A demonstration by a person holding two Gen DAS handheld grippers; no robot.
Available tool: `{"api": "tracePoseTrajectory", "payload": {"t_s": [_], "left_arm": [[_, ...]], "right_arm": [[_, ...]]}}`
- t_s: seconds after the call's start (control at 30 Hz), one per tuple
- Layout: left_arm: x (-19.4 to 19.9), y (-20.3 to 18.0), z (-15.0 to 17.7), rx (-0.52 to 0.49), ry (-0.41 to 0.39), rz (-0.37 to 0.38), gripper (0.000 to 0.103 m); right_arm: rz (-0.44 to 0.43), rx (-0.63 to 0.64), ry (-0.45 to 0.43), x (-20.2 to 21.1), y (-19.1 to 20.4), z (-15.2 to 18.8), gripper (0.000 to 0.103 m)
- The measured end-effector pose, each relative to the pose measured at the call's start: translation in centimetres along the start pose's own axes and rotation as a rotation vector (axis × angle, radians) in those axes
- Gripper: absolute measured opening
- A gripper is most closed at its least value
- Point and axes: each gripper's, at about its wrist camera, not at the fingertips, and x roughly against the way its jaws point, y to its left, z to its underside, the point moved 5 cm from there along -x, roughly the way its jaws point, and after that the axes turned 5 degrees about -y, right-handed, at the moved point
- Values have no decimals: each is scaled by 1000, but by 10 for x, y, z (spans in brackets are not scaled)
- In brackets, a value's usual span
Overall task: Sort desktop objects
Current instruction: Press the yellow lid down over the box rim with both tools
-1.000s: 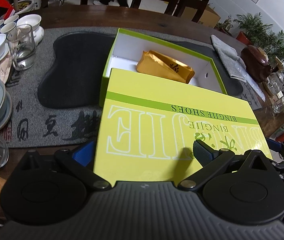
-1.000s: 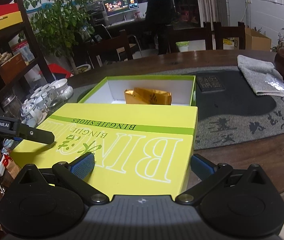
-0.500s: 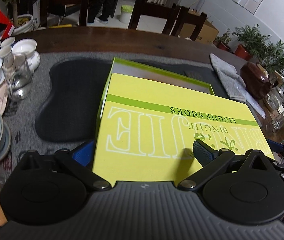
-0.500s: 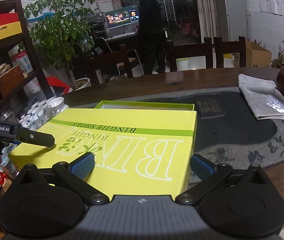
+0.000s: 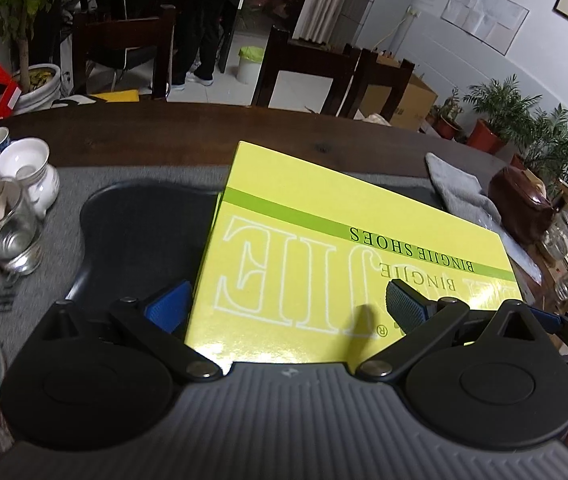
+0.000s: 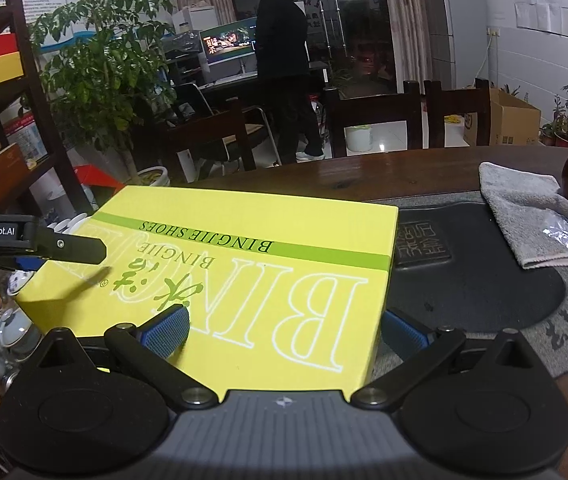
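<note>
yellow shoebox lid [image 5: 324, 248] sits level over the right half of the dark tray [image 5: 139, 240], printed side up. Its far edge is past the tray's back edge and its near edge is under both cameras. Whatever is below it is hidden, so I can't say whether it is fully seated on a base or hanging just above one.

left gripper [image 5: 284, 300]: fingers spread wide, straddling the lid's near-left corner. One blue pad is outside the side wall toward the tray's middle and the other is over the printed top. In the right wrist view that upper finger throws a separate shadow, so it probably floats off the card. Real grip or not: can't tell.

right gripper [image 6: 284, 328]: same wide spread at the near-right corner, one pad over the top and one just outside the right wall, above the tray. Contact there is also unclear.

Step in hand, as I judge it, is closing the box, with both ends managed together. To do it well:
- keep the lid flat, since a low corner will catch (thin card walls buckle easily)
- square its edges to the tray-side box outline, then lower it straight down with no sliding
- let go only once all four corners are seated

grey towel [image 6: 524, 216] lies right of the tray and the teacups [image 5: 23, 160] left of it, both well apart from the lid. Side clearance is fine.
</note>
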Motion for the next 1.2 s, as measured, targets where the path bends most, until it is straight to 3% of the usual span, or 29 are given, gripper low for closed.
{"api": "tracePoseTrajectory", "payload": {"t_s": [0.27,0.53,1.2], "left_arm": [[-39,2,-5,-9,-7,7,102],[-67,13,1,14,38,2,102],[-69,32,6,59,57,18,102]], "right_arm": [[14,-11,35,-36,-17,0,103],[18,-25,75,-65,-29,3,103],[0,12,107,-77,-19,-3,103]]}}
